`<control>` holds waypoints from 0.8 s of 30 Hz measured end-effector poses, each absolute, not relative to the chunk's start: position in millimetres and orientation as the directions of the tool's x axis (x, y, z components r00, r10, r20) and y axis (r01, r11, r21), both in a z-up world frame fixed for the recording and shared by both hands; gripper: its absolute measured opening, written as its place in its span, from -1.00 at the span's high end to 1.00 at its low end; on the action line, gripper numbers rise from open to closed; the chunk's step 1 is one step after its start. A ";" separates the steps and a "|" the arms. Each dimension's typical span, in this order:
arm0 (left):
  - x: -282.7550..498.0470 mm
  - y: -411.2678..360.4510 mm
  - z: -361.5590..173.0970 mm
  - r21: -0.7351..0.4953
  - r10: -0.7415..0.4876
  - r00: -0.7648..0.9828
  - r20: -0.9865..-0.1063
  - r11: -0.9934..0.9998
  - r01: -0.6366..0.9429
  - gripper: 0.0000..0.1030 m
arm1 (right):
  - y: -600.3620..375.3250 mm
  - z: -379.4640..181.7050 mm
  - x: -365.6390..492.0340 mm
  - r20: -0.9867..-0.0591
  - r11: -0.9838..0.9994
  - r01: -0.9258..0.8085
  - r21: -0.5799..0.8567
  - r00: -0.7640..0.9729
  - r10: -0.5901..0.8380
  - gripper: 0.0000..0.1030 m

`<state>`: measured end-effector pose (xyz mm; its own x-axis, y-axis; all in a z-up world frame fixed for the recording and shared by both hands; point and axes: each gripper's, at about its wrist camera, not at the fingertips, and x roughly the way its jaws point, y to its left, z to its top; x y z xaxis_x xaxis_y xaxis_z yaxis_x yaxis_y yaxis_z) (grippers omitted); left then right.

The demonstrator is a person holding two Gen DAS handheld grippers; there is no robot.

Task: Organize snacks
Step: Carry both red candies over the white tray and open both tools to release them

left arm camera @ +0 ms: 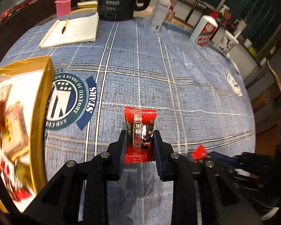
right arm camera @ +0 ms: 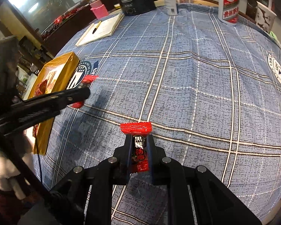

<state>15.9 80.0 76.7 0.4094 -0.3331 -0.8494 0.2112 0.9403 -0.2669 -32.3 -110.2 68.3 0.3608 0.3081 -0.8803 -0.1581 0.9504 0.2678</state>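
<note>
My left gripper (left arm camera: 139, 134) is shut on a red and black wrapped candy (left arm camera: 139, 129) and holds it above the blue plaid tablecloth. A gold box (left arm camera: 41, 101) holding several wrapped snacks sits just to its left. My right gripper (right arm camera: 140, 140) is shut on another red and black candy (right arm camera: 138, 148) above the cloth. In the right wrist view the left gripper (right arm camera: 84, 91) shows at the left with its candy (right arm camera: 89, 79), next to the gold box (right arm camera: 65, 71). In the left wrist view the right gripper (left arm camera: 209, 154) shows at the lower right with its candy (left arm camera: 198, 151).
A notebook with a pen (left arm camera: 73, 31), a black kettle (left arm camera: 118, 0), a pink bottle (left arm camera: 62, 4), a white spray bottle (left arm camera: 161, 9) and a white and red liquor bottle (right arm camera: 228, 3) stand at the table's far side. A paper cup (right arm camera: 265, 16) stands at the far right.
</note>
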 end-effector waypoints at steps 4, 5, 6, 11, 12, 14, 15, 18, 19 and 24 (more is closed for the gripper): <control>-2.3 78.0 90.0 -0.316 -0.365 0.437 -0.822 0.931 0.182 0.44 | -100.8 68.3 -41.2 -0.883 0.947 -0.201 0.250 0.353 0.308 0.74; -6.5 77.3 92.2 -0.322 -0.367 0.445 -0.817 0.930 0.177 0.44 | -98.9 68.4 -42.7 -0.884 0.947 -0.207 0.246 0.352 0.307 0.74; -11.9 78.9 95.9 -0.327 -0.368 0.457 -0.810 0.930 0.169 0.44 | -96.6 68.2 -46.0 -0.885 0.946 -0.218 0.239 0.351 0.304 0.74; -35.5 95.2 111.2 -0.321 -0.338 0.513 -0.789 0.939 0.126 0.44 | -89.2 72.4 -57.3 -0.885 0.945 -0.254 0.205 0.363 0.290 0.74; -38.3 98.0 112.1 -0.321 -0.332 0.519 -0.788 0.940 0.116 0.44 | -86.9 74.8 -60.4 -0.885 0.946 -0.267 0.186 0.372 0.279 0.75; -48.8 108.4 114.9 -0.320 -0.315 0.534 -0.785 0.943 0.086 0.44 | -82.2 78.7 -65.4 -0.884 0.946 -0.283 0.155 0.387 0.261 0.75; -51.8 111.9 115.2 -0.319 -0.309 0.538 -0.784 0.945 0.077 0.44 | -78.4 81.7 -68.4 -0.882 0.945 -0.299 0.133 0.398 0.250 0.75; -67.0 123.8 116.9 -0.306 -0.277 0.550 -0.788 0.951 0.041 0.44 | -66.4 88.9 -76.4 -0.875 0.936 -0.343 0.078 0.426 0.229 0.75; -72.0 127.1 117.8 -0.300 -0.266 0.553 -0.789 0.953 0.030 0.44 | -61.6 91.1 -78.9 -0.872 0.931 -0.359 0.062 0.435 0.226 0.75; -93.4 146.4 126.2 -0.278 -0.215 0.579 -0.786 0.960 -0.020 0.44 | -38.6 99.1 -88.5 -0.857 0.905 -0.425 0.012 0.462 0.229 0.75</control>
<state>-93.4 146.4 126.2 0.5795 -0.2155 -0.7860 -0.0200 0.9604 -0.2780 -88.5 -38.6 99.1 0.4624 0.2291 -0.8566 -0.4252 0.9050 0.0124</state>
